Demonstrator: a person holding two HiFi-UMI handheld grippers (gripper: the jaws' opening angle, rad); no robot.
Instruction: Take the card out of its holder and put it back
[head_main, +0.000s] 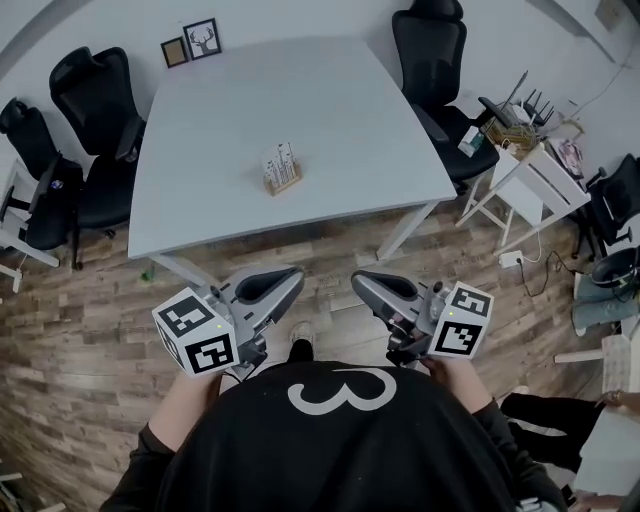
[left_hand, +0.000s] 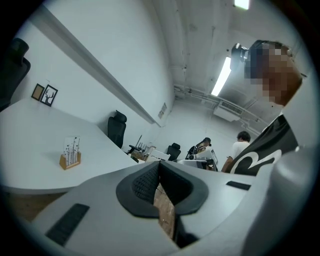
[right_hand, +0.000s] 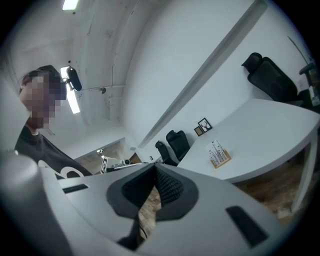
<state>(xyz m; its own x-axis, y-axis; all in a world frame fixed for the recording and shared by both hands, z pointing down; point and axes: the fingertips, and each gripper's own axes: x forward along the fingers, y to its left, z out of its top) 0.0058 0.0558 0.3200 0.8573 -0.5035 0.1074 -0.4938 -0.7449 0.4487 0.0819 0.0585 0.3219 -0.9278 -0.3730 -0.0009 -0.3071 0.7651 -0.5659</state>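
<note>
Standing in its wooden holder, the card sits on the white desk, well apart from both grippers. The left gripper and the right gripper hang over the wood floor, each with its fingers pressed together on nothing.

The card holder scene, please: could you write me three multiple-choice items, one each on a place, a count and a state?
1. Where does the card holder stand? A on the white table; B on the floor; C on a chair.
2. How many picture frames stand at the table's far corner? A one; B two; C four.
3. How is the left gripper? A wide open; B shut on the card; C shut, empty.
Answers: 1 A, it sits mid-table; 2 B, two stand side by side; 3 C, its jaws meet with nothing between.
</note>
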